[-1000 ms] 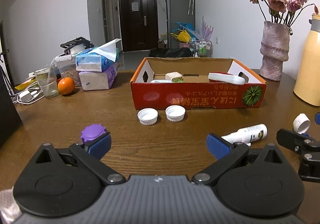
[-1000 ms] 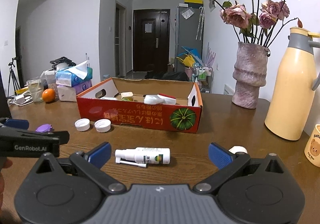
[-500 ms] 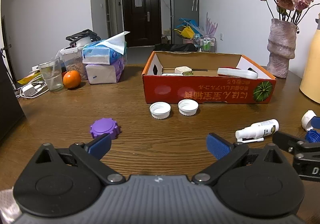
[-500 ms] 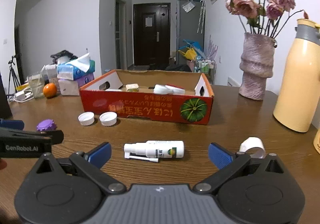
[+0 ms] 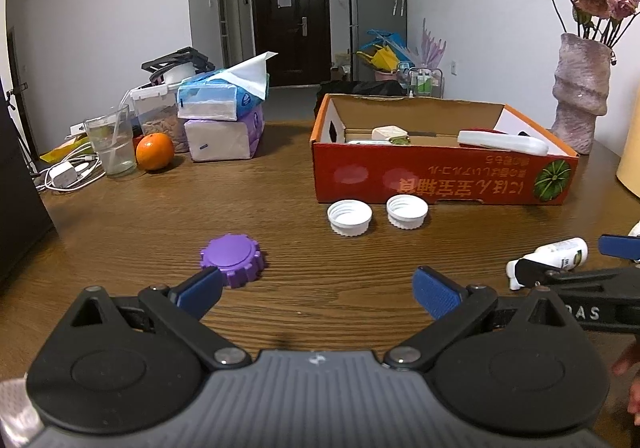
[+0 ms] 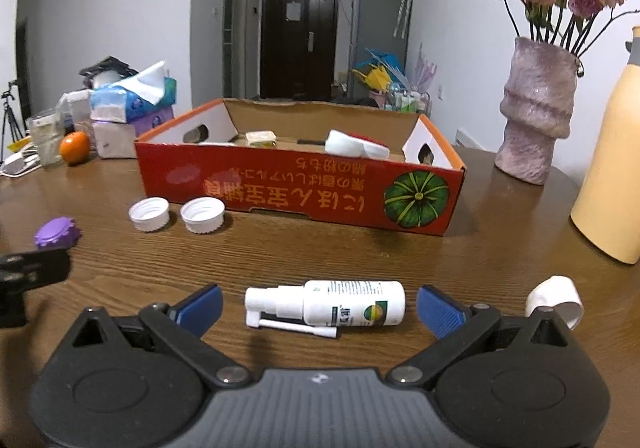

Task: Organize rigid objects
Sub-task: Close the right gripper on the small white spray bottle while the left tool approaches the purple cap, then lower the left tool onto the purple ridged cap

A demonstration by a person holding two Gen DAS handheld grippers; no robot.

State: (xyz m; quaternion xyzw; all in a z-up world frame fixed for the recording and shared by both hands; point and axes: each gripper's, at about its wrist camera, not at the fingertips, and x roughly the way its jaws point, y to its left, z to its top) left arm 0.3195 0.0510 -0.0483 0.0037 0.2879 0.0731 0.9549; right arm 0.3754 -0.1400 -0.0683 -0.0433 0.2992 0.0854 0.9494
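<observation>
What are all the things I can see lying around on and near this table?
Cardboard box: one, red-orange, middle of the table, a few small white items inside.
Bottle caps: two, white, open side up, just in front of the box.
Ridged cap: one, purple, on the table near the left gripper.
Spray bottle: one, white, lying on its side between the right gripper's fingers.
Loose cap: one, white, right of the bottle.
Orange: one, beside a clear glass.
Tissue packs: two, stacked, blue over purple.
Vase: one, pinkish, holding dried roses.
Flask: one, yellow, far right.
Left gripper: open, empty.
Right gripper: open, around the bottle.
</observation>
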